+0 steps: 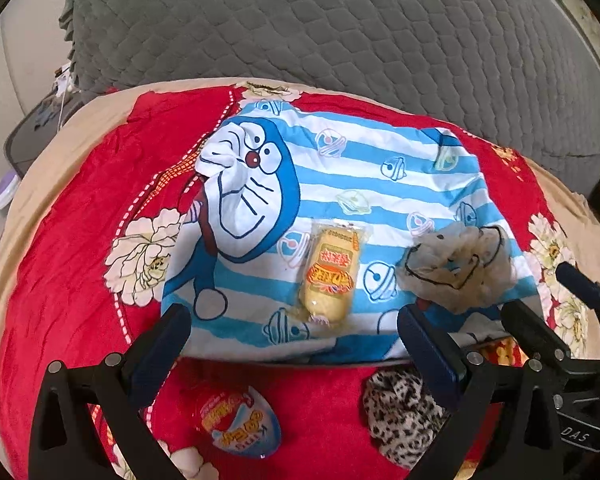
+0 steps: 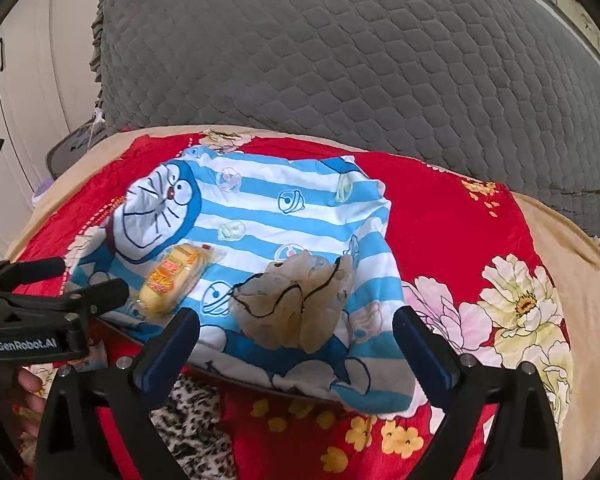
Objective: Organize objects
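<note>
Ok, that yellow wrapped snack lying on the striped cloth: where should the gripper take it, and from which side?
Grip the yellow snack across its narrow middle, coming down from above. It lies flat and lengthwise on the striped cloth, clear of the crumpled mesh item, so its long sides look free. The open left gripper hangs nearest.

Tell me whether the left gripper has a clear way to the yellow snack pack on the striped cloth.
Probably yes: the left gripper is open, and the yellow snack pack lies uncovered just ahead.
</note>
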`<state>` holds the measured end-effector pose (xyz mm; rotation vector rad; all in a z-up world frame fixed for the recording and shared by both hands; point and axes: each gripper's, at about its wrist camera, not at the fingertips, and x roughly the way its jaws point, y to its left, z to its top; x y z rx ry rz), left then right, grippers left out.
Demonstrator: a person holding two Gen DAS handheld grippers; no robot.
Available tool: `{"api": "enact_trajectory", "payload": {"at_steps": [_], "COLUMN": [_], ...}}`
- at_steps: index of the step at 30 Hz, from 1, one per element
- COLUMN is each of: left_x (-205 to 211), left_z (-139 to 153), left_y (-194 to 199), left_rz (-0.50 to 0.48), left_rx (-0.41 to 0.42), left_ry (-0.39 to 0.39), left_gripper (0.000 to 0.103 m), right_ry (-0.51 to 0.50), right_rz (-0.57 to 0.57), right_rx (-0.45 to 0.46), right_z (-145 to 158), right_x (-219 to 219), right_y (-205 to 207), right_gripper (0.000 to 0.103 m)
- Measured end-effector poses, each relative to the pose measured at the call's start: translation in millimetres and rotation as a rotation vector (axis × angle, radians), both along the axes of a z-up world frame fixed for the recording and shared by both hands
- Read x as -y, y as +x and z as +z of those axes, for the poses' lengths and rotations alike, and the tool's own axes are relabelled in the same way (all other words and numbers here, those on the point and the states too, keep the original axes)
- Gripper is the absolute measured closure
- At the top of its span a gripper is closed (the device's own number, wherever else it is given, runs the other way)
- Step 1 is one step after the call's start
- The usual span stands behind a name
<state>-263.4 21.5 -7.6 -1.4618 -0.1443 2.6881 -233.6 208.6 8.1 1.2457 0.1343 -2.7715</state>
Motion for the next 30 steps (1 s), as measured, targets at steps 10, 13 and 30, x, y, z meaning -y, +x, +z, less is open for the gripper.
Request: {"api": "enact_trajectory", "payload": {"at_steps": [10,13,30], "left_x": [-3,-2,6], "left_z": [27,37,85], "left_y": [29,39,89], "left_rz": [-0.017,-0.017,-0.013], "left_rx": [-0.034,-0.045,-0.113], "left_ry": [-0.009,-0.010,-0.003], "left_gripper": [0.000,0.000,0.000], "right_ry": [-0.011,-0.016,-0.045], "right_rz": [0.002,0.003,0.021], "right_rx": [-0.041,-0.052,-0.156], "right_z": [31,41,97], "right_x": [3,3,8], "right_y": [28,39,90], "right_gripper": [0.004,0.001,0.001]}}
